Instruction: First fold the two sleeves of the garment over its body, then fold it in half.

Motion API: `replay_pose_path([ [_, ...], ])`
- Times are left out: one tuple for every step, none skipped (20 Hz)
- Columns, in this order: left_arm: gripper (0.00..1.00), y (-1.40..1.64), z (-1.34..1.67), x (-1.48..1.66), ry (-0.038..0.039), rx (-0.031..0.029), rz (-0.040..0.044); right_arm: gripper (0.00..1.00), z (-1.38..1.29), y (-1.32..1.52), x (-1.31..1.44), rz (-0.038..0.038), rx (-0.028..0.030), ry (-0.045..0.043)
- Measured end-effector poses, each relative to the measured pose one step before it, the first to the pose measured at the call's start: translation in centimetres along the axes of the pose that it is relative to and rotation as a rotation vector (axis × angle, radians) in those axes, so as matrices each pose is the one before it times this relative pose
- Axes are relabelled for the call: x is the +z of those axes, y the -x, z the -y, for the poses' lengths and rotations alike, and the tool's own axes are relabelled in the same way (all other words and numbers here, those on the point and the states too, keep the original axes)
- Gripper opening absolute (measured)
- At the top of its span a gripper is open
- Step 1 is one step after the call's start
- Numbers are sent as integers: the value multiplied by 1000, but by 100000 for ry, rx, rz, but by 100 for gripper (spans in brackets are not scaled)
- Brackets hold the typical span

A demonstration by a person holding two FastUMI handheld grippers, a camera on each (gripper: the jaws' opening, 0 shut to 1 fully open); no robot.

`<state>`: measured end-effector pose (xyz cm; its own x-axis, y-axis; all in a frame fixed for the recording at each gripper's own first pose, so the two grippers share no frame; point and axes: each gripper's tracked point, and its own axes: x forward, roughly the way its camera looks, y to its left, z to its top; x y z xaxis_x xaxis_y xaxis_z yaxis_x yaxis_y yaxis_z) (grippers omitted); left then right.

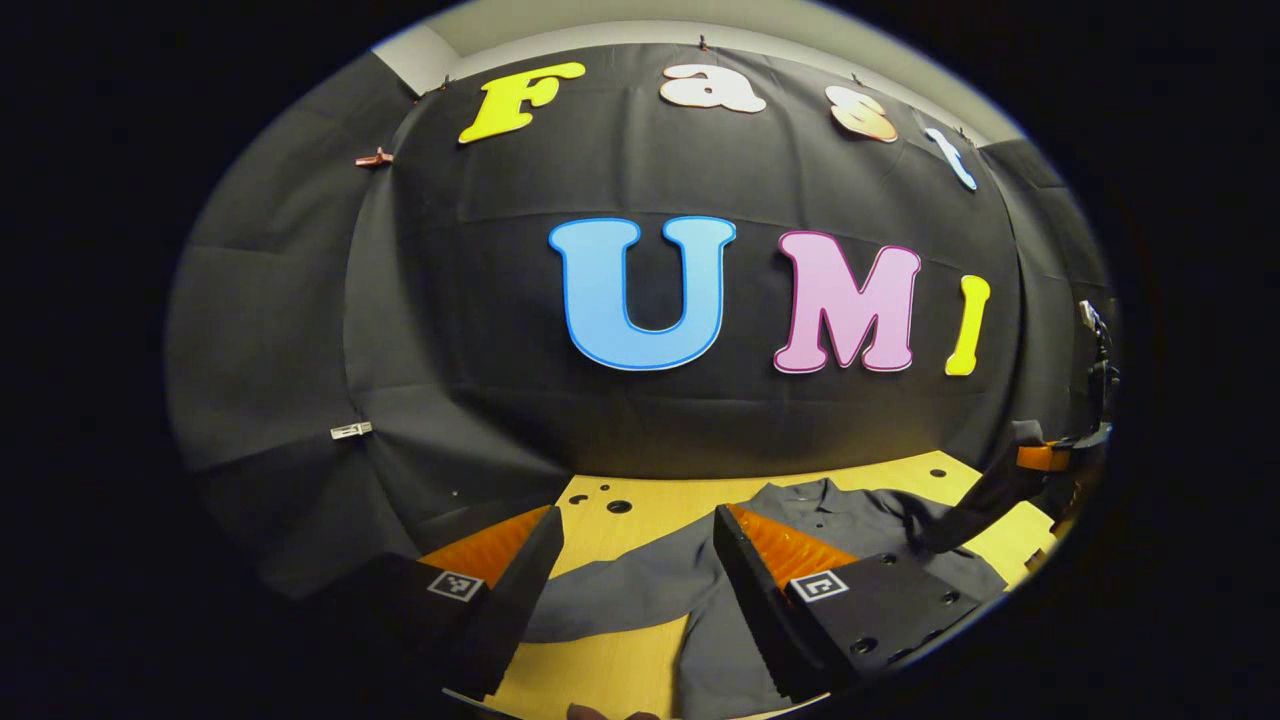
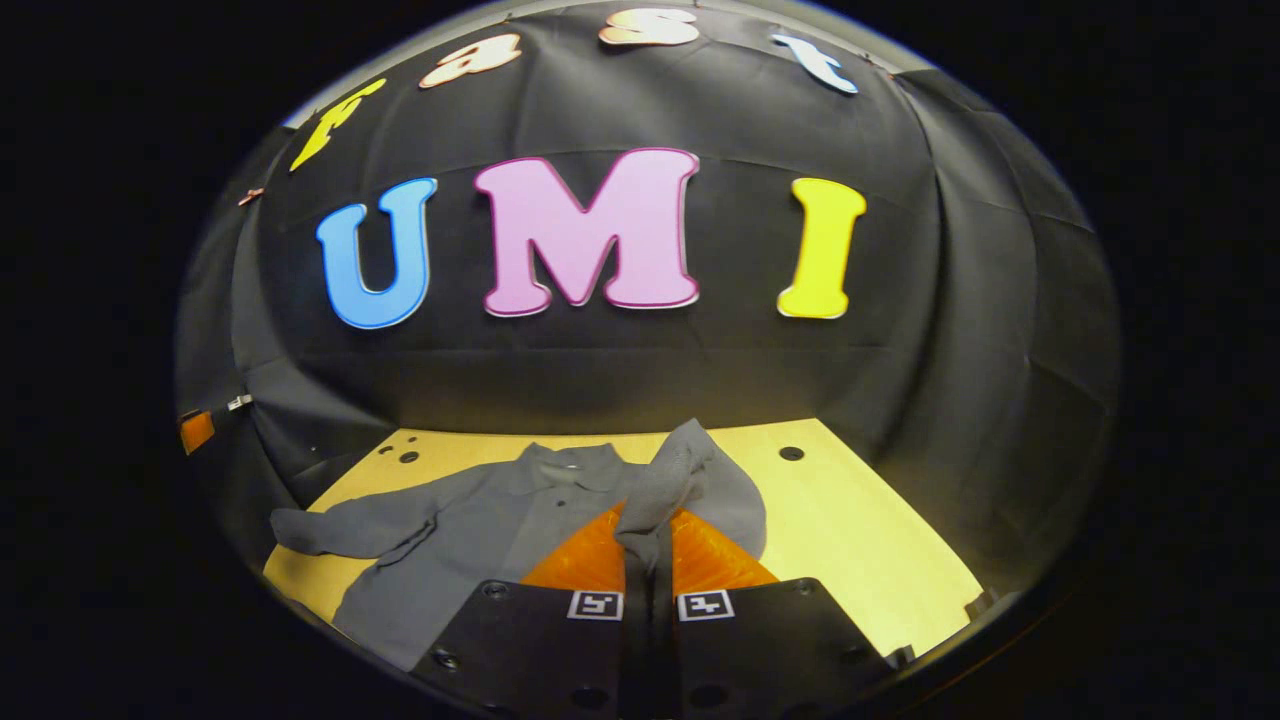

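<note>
Wooden table (image 2: 860, 520) against black cloth — grey garment (image 2: 470, 530) spread flat across it.
Right gripper (image 2: 648, 560) is pinched tight on the garment's sleeve (image 2: 675, 475), lifting it; left gripper (image 1: 630, 575) hovers spread wide, holding nothing, above the other sleeve (image 1: 620, 585).

Grey collared garment (image 2: 520, 520) lies flat on the table, collar (image 2: 575, 462) toward the far wall, buttoned front up. In the right gripper view, one sleeve (image 2: 350, 528) stretches out flat to the left, lying on the wood. The other sleeve (image 2: 672, 478) is lifted off the table, bunched and creased, rising above the body's right side.
</note>
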<state>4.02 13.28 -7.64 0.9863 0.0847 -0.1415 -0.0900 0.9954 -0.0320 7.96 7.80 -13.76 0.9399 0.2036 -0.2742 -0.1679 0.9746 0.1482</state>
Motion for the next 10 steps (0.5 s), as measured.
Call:
replay_pose_path([
  [95, -68, -669, -166, 106, 167, -341, 5, -1610, -311, 21, -88, 1881, 624],
  [95, -82, -736, -343, 33, 453, -410, 5, -1358, -517, -122, -226, 1676, 1080],
  [95, -76, -715, -168, 121, 275, -504, 5, -1306, -483, -231, -661, 1982, 1438],
  [95, -87, -659, -233, 198, 356, -429, 5, -1353, -728, -477, -848, 1833, 1748],
  [95, -108, -681, -352, 415, 247, -481, 5, -1155, -630, -567, -1338, 1323, 1828],
  [95, -45, -630, -286, 438, 171, -447, 5, -1221, -659, -855, -2168, 1155, 1486],
  [95, -64, -656, -121, 372, 382, -258, 5, -1065, -578, -723, -1867, 1160, 991],
  [95, -113, -651, -373, 250, 474, -451, 5, -1192, -686, -725, -1912, 964, 1083],
  [95, -114, -537, -206, 76, 419, -529, 5, -821, -564, -623, -1670, 686, 659],
  [95, -71, -554, -340, -36, 307, -293, 5, -1126, -700, -677, -1783, 1058, 788],
])
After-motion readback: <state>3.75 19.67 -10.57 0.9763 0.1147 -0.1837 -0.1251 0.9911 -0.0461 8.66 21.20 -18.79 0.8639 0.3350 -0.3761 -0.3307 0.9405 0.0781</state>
